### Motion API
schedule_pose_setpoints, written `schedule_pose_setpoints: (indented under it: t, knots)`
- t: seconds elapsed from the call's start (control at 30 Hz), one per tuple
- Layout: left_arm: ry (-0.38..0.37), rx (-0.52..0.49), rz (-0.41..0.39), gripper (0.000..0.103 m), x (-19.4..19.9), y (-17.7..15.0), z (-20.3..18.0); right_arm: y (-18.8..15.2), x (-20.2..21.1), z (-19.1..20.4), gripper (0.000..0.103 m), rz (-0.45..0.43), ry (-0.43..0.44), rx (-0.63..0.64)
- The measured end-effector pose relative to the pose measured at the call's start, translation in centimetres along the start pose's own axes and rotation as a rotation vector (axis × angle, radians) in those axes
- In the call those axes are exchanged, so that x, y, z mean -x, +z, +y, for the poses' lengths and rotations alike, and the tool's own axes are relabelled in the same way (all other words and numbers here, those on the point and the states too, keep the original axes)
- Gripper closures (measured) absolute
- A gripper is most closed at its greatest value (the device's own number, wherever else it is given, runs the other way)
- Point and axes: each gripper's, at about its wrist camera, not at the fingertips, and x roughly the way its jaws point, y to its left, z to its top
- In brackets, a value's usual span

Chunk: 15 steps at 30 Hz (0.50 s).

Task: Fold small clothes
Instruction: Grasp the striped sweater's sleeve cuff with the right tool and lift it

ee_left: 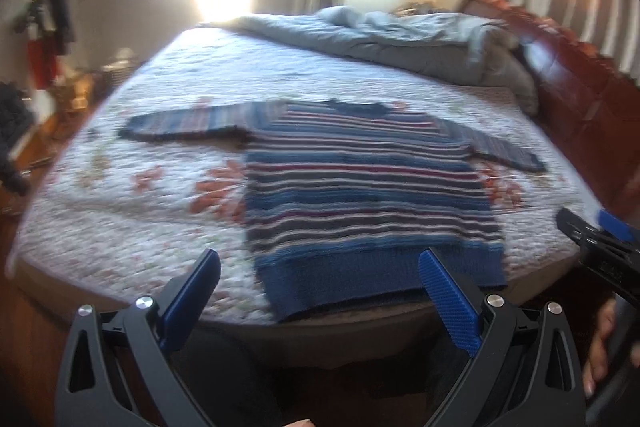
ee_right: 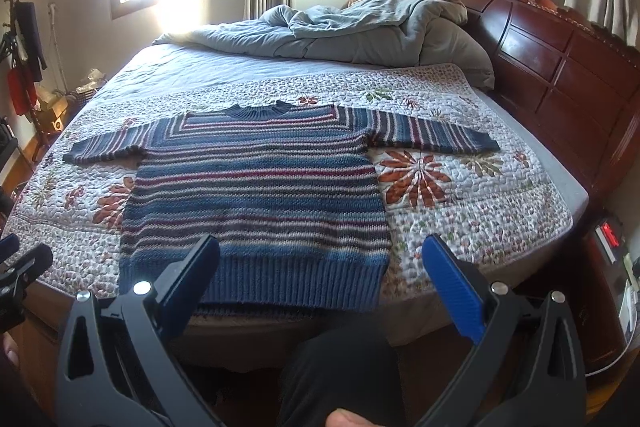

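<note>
A striped sweater (ee_right: 256, 195) is laid flat, sleeves outstretched, on a floral quilt (ee_right: 460, 203) near the bed's front edge; the left gripper (ee_left: 320, 291) and right gripper (ee_right: 320, 275) are held above its hem, jaws spread wide, nothing gripped.

Quilt (ee_right: 460, 195) lies bare either side of the striped sweater (ee_right: 256, 187), open to approach. Bunched grey comforter (ee_right: 360, 31) blocks the far side; wooden headboard (ee_right: 560, 67) walls the right
</note>
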Motion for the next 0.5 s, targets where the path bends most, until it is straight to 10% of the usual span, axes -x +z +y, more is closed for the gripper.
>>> schedule_pose_setpoints:
  t: [0.1, 0.4, 0.5]
  knots:
    - [-0.115, -0.035, -0.001, 0.004, -2.1, 0.7, -0.2, 0.3, -1.6, -1.7, 0.002, -0.076, 0.153, -0.001]
    - [-0.218, -0.116, 0.028, 0.004, -12.3, 5.9, -2.8, 4.7, -17.1, -18.1, 0.004, 0.078, 0.2, -0.314]
    - [-0.251, -0.12, 0.039, 0.004, -15.4, 7.7, -3.9, 5.3, -22.9, -24.8, 0.052, 0.162, 0.237, -0.485]
